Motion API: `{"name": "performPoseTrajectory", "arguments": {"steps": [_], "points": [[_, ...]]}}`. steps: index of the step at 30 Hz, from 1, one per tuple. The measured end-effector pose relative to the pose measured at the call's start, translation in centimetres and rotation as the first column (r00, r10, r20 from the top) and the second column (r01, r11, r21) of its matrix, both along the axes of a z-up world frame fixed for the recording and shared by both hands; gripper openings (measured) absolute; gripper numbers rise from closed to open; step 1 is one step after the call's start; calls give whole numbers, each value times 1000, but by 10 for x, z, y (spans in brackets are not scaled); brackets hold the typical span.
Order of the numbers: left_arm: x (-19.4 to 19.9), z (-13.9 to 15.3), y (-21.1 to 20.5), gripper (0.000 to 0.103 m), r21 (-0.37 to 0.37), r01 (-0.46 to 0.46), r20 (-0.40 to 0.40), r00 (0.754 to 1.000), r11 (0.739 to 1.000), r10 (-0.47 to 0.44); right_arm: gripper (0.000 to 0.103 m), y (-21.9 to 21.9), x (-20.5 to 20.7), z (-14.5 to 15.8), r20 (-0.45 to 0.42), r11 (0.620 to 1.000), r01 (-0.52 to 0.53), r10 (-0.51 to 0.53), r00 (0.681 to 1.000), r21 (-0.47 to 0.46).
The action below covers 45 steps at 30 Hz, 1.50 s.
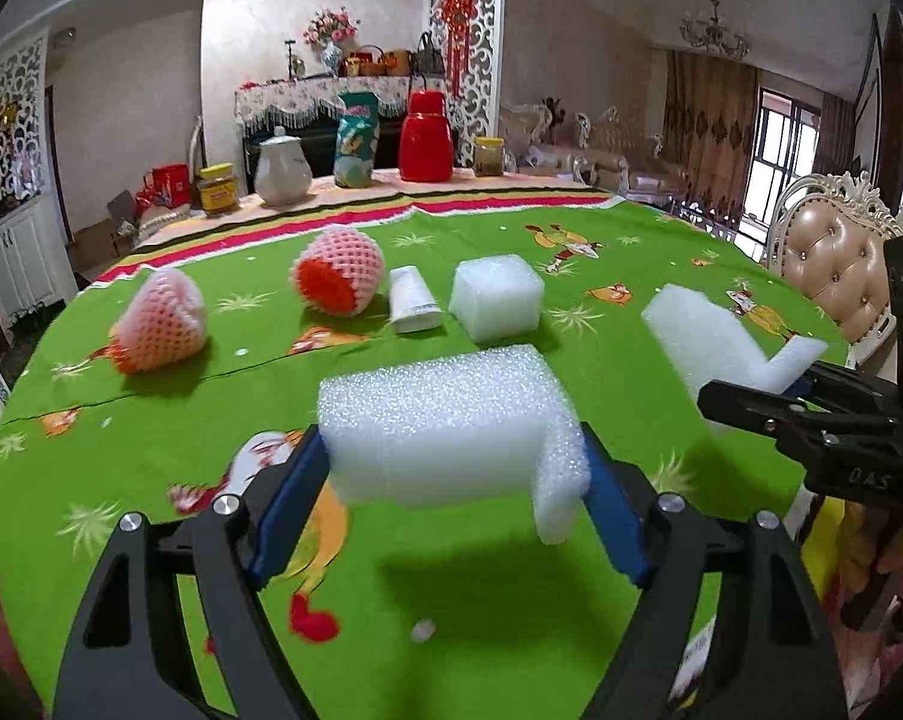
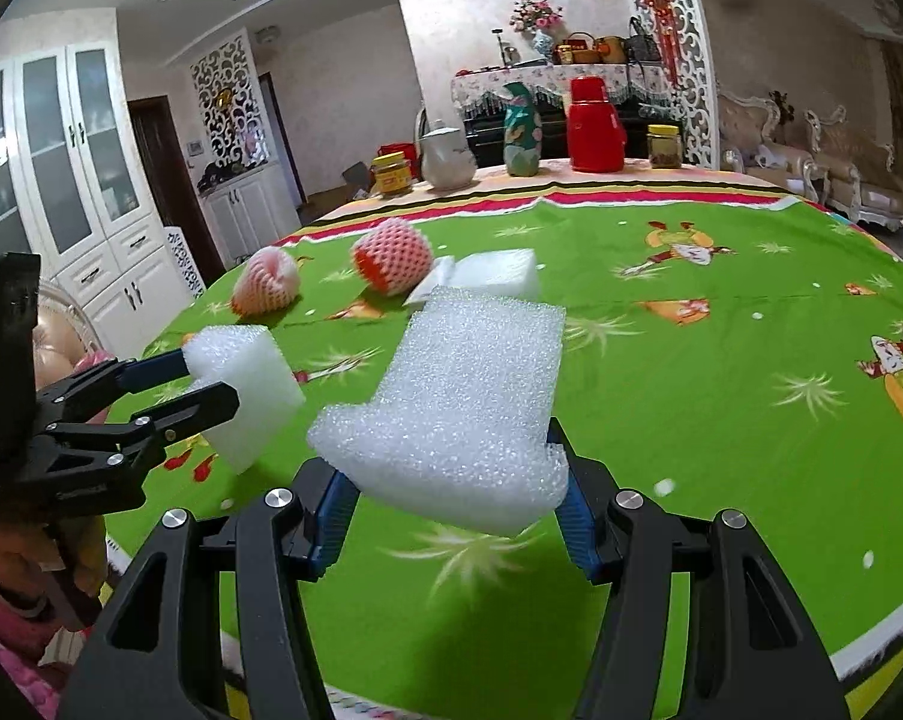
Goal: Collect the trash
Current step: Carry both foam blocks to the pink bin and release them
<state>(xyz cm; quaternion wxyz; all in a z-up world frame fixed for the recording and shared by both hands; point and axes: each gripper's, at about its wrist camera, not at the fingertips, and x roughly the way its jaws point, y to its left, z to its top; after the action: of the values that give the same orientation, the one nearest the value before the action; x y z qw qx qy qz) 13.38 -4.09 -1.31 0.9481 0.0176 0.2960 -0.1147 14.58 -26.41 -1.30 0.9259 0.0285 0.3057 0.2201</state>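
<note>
Blue pads of the left hand-held gripper clench a white foam block above the green worktop. At lower centre of its view, the right hand-held gripper grasps a foam slab. Soft foam may slip out, because both grips catch only an edge.

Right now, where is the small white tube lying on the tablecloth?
In the left wrist view, the white tube lies mid-table on the green tablecloth, between the netted fruit on its left and a foam cube on its right.
</note>
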Motion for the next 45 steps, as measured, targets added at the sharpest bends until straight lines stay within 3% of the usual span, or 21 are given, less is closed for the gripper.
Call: {"name": "performPoseTrajectory", "arguments": {"steps": [16, 28, 36, 45], "points": [[-88, 0, 68, 78, 3, -39, 86, 996, 999, 38, 55, 82, -60, 2, 37, 996, -61, 64, 997, -60], [-146, 19, 149, 79, -16, -151, 194, 969, 988, 151, 56, 169, -93, 28, 121, 972, -206, 219, 968, -112], [-174, 24, 231, 79, -37, -306, 202, 930, 951, 307, 56, 252, -91, 30, 110, 924, -364, 376, 920, -117], [-208, 31, 330, 79, -45, -479, 195, 856, 876, 478, 56, 354, -86, 28, 83, 831, -547, 554, 828, -99]]}}
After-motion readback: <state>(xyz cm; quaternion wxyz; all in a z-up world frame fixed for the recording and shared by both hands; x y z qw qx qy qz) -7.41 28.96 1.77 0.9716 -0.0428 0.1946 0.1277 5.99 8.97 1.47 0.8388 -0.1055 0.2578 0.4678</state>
